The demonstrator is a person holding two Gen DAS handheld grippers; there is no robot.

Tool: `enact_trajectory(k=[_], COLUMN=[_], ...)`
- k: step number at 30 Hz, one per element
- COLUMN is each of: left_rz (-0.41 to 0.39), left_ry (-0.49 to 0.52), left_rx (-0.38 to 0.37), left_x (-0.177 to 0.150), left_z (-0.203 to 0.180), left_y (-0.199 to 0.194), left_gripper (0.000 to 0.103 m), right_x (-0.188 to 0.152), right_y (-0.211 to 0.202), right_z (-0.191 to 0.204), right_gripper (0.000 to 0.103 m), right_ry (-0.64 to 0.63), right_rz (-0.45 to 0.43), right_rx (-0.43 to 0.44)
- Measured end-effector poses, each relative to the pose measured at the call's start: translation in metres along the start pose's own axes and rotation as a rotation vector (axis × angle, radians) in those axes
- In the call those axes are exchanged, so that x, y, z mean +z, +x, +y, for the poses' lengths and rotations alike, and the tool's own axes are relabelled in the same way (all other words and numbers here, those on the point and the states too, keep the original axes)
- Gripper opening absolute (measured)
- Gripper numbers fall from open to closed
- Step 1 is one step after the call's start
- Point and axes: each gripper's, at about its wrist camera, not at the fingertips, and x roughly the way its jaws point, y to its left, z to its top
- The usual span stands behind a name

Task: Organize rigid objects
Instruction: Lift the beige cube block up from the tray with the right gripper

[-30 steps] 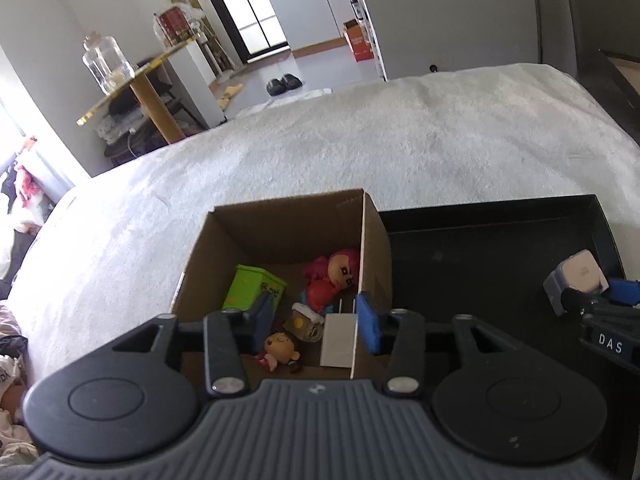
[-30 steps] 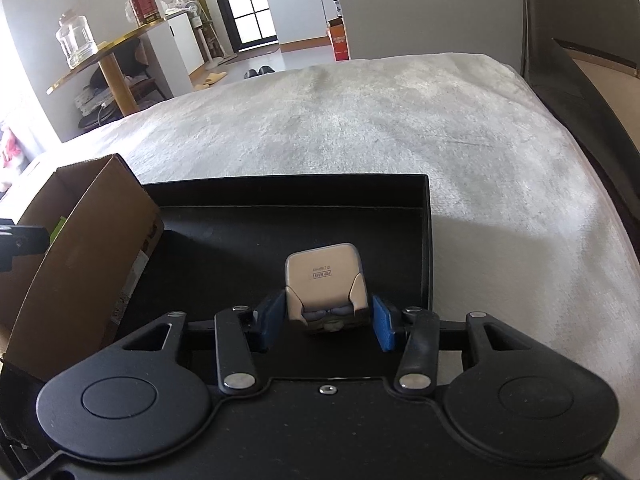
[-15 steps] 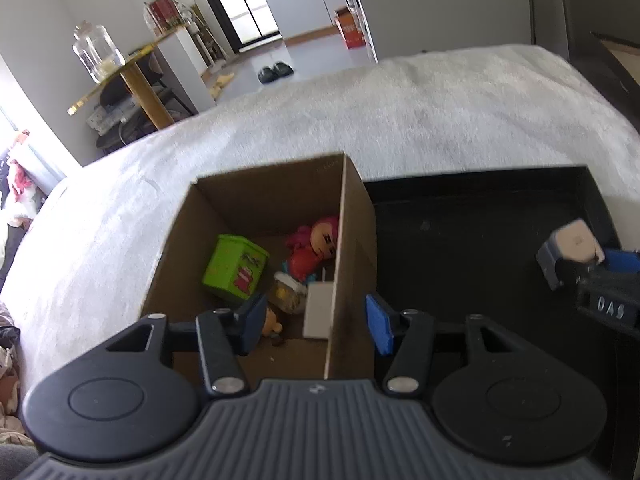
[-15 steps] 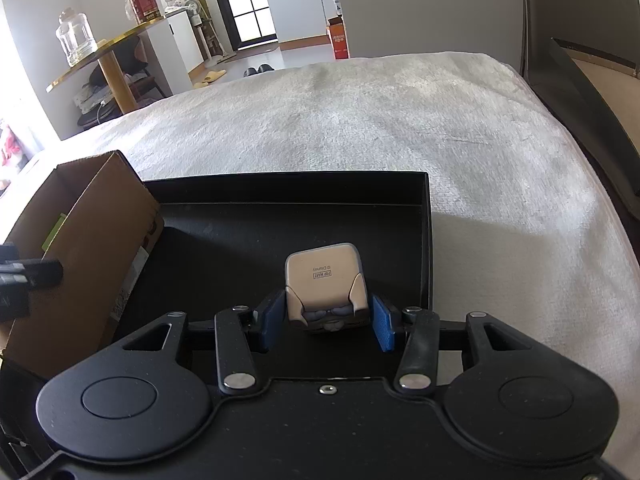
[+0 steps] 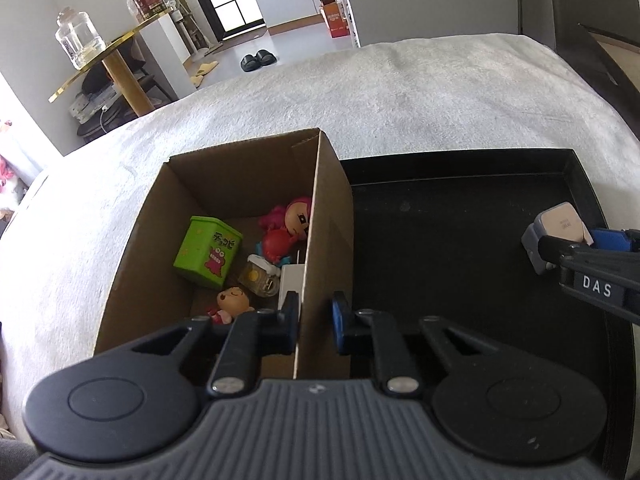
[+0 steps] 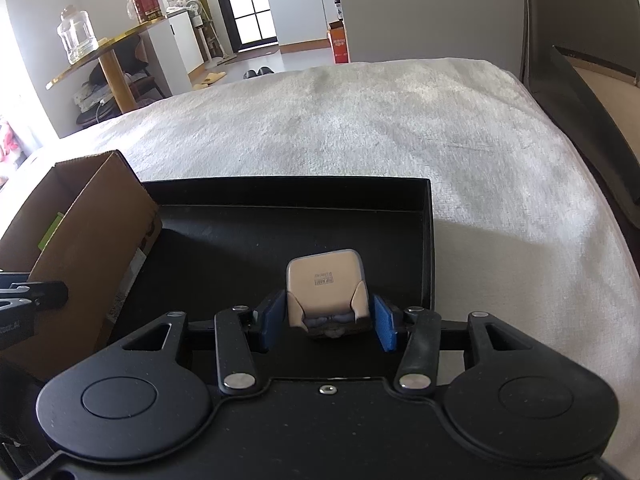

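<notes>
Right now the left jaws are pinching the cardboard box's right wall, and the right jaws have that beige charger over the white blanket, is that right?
Not quite. In the right wrist view the beige charger sits between the right gripper jaws over the black tray, not the white blanket. The rest holds: the left gripper is closing on the cardboard box's right wall.

Black tray (image 6: 280, 240) floor lies wide open ahead, nothing blocking a pass. On its left the cardboard box (image 5: 328, 240) wall stands upright, and toys crowd the box's near right corner.
</notes>
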Motion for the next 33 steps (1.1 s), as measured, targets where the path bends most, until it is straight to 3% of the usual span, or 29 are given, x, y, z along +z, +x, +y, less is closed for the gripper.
enact_trajectory(k=[14, 33], left_rz=[-0.008, -0.054], left_ry=[-0.031, -0.101], left_rx=[-0.037, -0.157], left_x=[0.002, 0.01], left_z=[0.009, 0.054], left_y=[0.0, -0.029], left_gripper=[0.016, 0.018], right_x=[-0.007, 0.025], right_y=[-0.013, -0.057], right_z=[0.006, 0.056], right_gripper=[0.045, 0.043], right_ry=[-0.025, -0.095], right_rz=[0.047, -0.017], right_rx=[-0.03, -0.106])
